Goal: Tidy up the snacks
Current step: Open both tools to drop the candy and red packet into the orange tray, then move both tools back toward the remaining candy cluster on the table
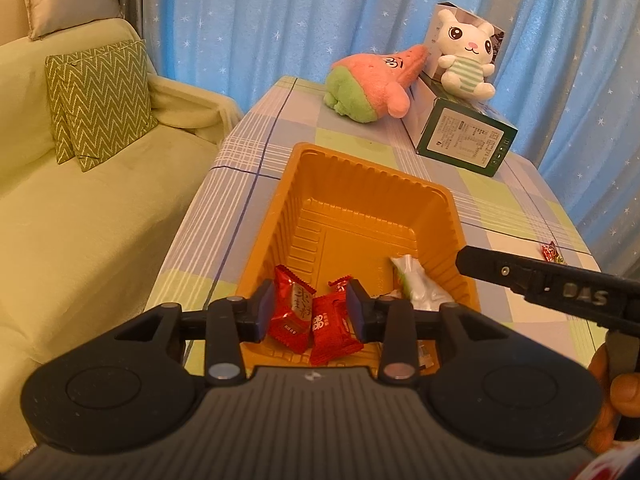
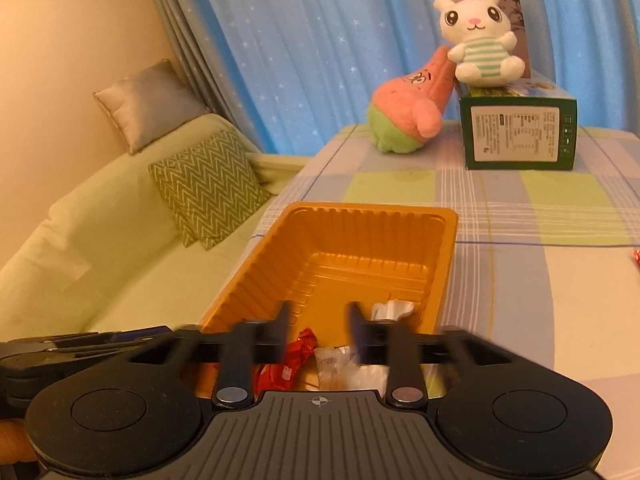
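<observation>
An orange plastic tray (image 1: 360, 184) sits on the checked tablecloth and also shows in the right wrist view (image 2: 448, 240). Inside it lie red snack packets (image 1: 292, 312) and a white-green packet (image 1: 416, 280). My left gripper (image 1: 310, 308) is open above the tray's near end, over the red packets, holding nothing. My right gripper (image 2: 318, 328) is open above the tray's near end, with red packets (image 2: 298, 350) and white packets (image 2: 384, 310) below it; its fingers are blurred. The right gripper's finger also shows in the left wrist view (image 1: 520, 272).
A small red wrapped candy (image 1: 552, 252) lies on the table right of the tray, and at the edge of the right wrist view (image 2: 636, 258). A pink-green plush (image 1: 372, 84), a white bunny plush (image 1: 466, 56) and a green box (image 1: 464, 136) stand at the far end. A sofa (image 1: 80, 220) is left.
</observation>
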